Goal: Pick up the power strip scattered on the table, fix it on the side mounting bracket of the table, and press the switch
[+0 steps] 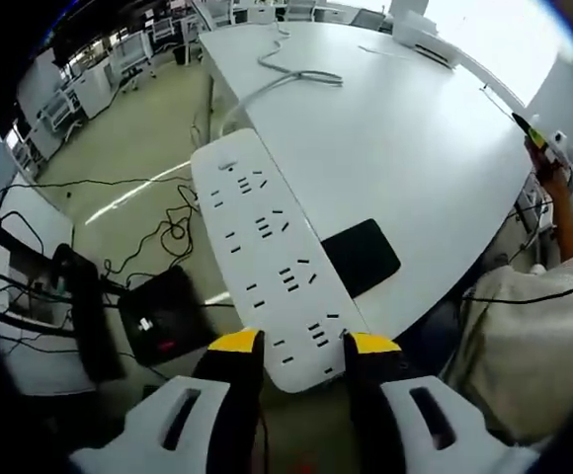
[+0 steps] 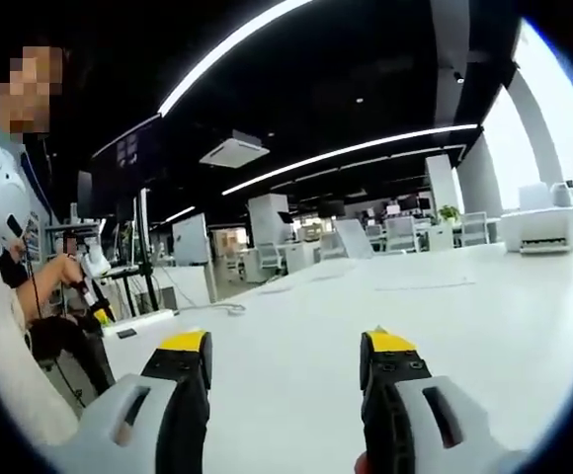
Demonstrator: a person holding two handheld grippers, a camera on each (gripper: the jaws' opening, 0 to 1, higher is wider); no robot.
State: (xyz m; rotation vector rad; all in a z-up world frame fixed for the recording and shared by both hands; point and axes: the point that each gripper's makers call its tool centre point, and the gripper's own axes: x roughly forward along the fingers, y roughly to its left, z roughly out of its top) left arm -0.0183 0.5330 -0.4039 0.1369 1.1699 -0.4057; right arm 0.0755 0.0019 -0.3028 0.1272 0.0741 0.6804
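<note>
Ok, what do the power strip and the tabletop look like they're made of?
Power strip: looks like white moulded plastic, matte to satin, with crisp socket slots and rounded edges, held between the left gripper jaws. Table: smooth white top, probably laminate or painted board, with a soft sheen from the ceiling lights; its core can't be told.

power strip (image 1: 267, 267) between left tool (image 1: 301, 346) jaws, over table (image 1: 415, 138) edge | cable (image 1: 286, 74) on table behind

No text, label, brand or number can be read on anything in either view.
</note>
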